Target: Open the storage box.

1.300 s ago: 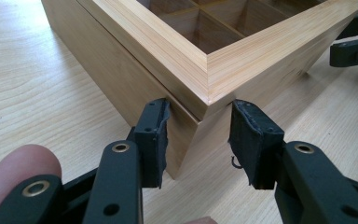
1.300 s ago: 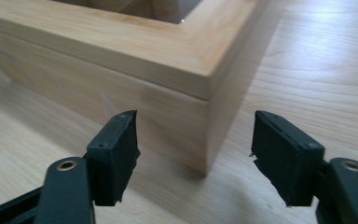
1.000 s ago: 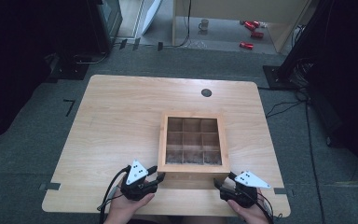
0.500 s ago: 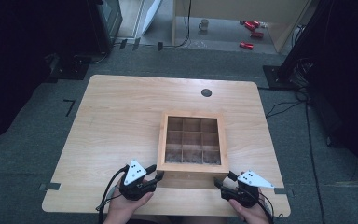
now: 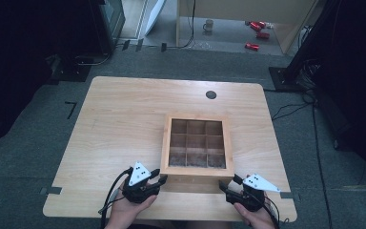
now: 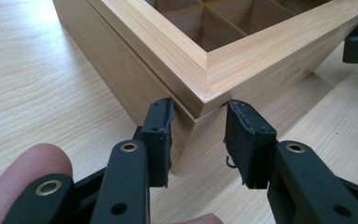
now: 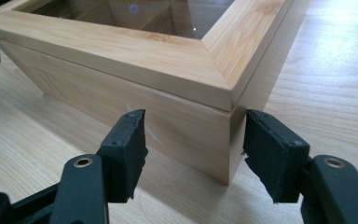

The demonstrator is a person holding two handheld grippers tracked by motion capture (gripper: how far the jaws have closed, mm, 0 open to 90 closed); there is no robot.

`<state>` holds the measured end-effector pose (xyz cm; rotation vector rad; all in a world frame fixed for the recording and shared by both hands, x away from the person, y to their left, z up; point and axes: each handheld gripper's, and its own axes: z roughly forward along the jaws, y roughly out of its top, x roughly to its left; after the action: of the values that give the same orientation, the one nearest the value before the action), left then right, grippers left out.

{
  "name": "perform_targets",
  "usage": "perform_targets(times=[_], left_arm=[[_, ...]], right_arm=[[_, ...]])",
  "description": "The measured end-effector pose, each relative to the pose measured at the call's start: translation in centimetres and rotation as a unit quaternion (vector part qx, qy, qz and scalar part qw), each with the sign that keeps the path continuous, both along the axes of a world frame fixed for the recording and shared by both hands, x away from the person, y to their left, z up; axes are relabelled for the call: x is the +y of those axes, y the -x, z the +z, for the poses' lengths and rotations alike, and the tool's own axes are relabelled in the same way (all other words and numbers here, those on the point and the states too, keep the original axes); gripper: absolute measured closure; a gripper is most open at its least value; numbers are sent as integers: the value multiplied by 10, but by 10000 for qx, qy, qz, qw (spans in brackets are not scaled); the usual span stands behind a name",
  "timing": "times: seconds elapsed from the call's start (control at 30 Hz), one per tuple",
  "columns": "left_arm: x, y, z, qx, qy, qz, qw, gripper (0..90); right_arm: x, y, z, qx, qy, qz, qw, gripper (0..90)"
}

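Observation:
A square wooden box (image 5: 166,143) with a grid of compartments and a framed lid stands on the table, right of centre. My left gripper (image 5: 162,180) is at its near left corner. In the left gripper view its pads (image 6: 161,135) press on the two walls of that corner (image 6: 200,100) just under the lid's lip, and its jaws have just been closing. My right gripper (image 5: 226,185) is at the near right corner. Its jaws (image 7: 195,135) stand wide around that corner (image 7: 230,140), pads close beside the walls without clearly pressing.
The light wooden table (image 5: 119,124) has a dark round hole (image 5: 211,94) near its far edge. Both hands come in over the near edge. Cables, a mug (image 5: 209,25) and red cans (image 5: 257,28) lie on the floor beyond.

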<state>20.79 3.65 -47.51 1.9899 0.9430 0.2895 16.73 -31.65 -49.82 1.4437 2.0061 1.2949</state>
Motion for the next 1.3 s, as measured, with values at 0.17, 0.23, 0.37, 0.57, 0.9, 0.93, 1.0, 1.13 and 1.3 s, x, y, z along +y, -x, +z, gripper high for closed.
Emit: perform_targets(times=[0.17, 0.23, 0.37, 0.57, 0.9, 0.93, 1.0, 1.13, 1.3], left_arm=[[0, 0, 1, -22, 5, 15, 10000, 630], [0, 0, 2, -65, 7, 1, 10000, 630], [1, 0, 4, -110, 60, -42, 9999, 631], [1, 0, 5, -178, 101, -73, 9998, 629], [1, 1, 8, -270, 236, -45, 9993, 629], [2, 1, 8, -280, 253, -42, 9993, 628], [3, 1, 9, -301, 319, -27, 9990, 628], [10, 1, 10, -317, 325, 15, 9990, 617], [21, -1, -2, -193, 141, 70, 9997, 564]], right_arm=[[-4, 3, 4, -144, -245, 52, 9996, 400], [-6, 3, 6, -164, -315, 46, 9994, 399], [-8, 2, 7, -218, -336, -72, 9992, 400], [-8, 1, 8, -258, -350, -123, 9990, 400], [-4, -2, 15, -360, -356, -229, 9985, 399], [-4, -2, 15, -390, -304, -226, 9985, 399], [-4, -2, 17, -406, -277, -220, 9986, 399], [-3, -4, 22, -405, -248, -216, 9986, 399], [-4, -6, 33, -520, -237, -178, 9982, 397]])
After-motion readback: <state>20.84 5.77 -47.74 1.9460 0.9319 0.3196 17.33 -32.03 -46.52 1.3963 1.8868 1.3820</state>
